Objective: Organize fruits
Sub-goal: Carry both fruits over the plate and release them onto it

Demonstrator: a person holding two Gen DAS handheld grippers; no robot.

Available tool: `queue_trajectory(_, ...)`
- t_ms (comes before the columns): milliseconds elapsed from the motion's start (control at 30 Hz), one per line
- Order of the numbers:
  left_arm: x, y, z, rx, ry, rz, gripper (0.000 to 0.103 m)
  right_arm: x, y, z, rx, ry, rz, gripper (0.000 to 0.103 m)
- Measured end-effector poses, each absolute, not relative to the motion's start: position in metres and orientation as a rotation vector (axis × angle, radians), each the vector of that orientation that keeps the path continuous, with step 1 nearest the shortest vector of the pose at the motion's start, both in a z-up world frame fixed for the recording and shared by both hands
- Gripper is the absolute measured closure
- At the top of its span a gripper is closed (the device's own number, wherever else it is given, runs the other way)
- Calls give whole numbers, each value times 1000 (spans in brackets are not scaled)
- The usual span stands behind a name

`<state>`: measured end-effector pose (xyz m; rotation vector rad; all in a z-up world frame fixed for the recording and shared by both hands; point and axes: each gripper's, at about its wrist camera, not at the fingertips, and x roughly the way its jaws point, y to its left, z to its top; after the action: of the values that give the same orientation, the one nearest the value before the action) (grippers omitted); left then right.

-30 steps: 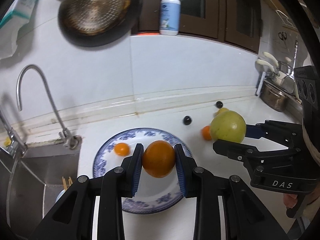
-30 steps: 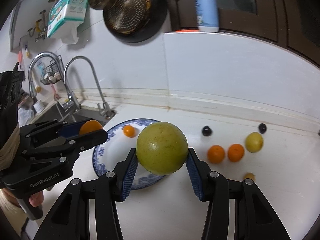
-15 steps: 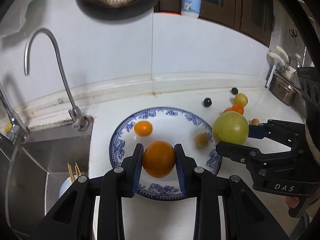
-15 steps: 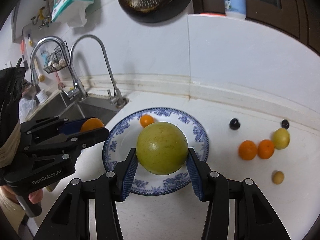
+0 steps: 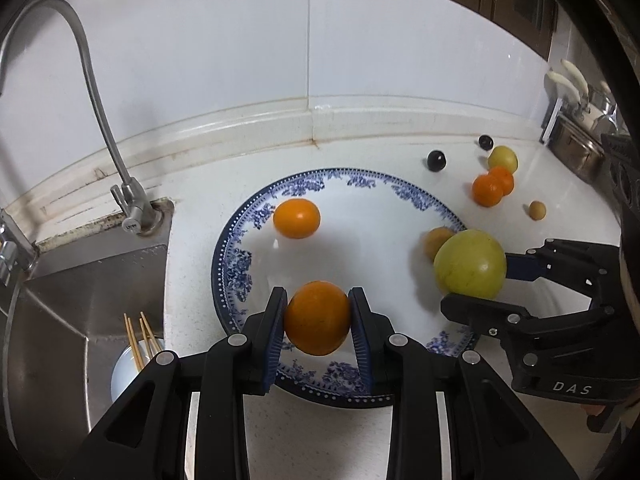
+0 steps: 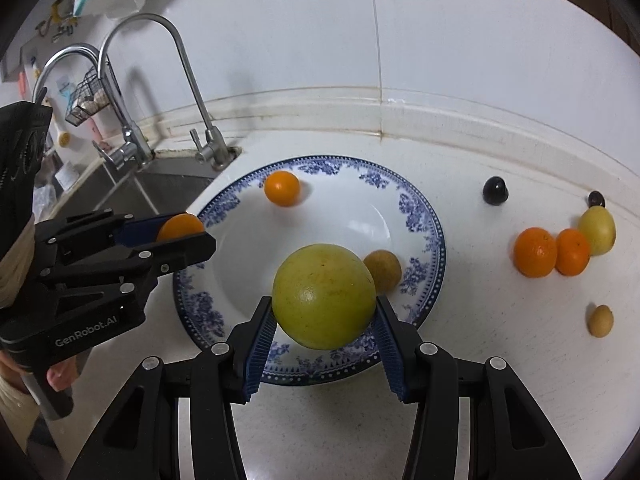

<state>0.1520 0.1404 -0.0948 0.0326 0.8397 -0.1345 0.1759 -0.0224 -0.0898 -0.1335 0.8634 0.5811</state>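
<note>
Both black two-finger grippers hang above a round white plate with a blue floral rim [image 5: 236, 276] at frame centre. The left gripper [image 5: 318, 318] is clamped narrowly on a round orange [image 5: 317, 317]; the right gripper [image 6: 323, 312], wider, pinches a large yellow-green citrus fruit [image 6: 323, 296]. The plate lies directly beyond both, equally near

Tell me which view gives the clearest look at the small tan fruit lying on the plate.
The right wrist view: the small tan fruit shows almost whole on the blue-patterned plate, just behind the large yellow-green fruit. In the left wrist view that fruit is blurred and partly hidden by the large one.
</note>
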Motion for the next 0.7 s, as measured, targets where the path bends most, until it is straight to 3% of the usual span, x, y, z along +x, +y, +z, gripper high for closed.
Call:
queue_trajectory(300, 153, 142, -101, 29, 857, -137, 72, 179, -20, -97, -143, 882, 573, 53)
queue_trajectory(533, 146, 144, -88, 28, 823, -115, 54, 178, -21, -97, -133, 883, 570, 53)
queue_trajectory(700, 136, 143, -74, 24, 793, -100, 53, 172, -26, -87, -119, 846, 568, 48)
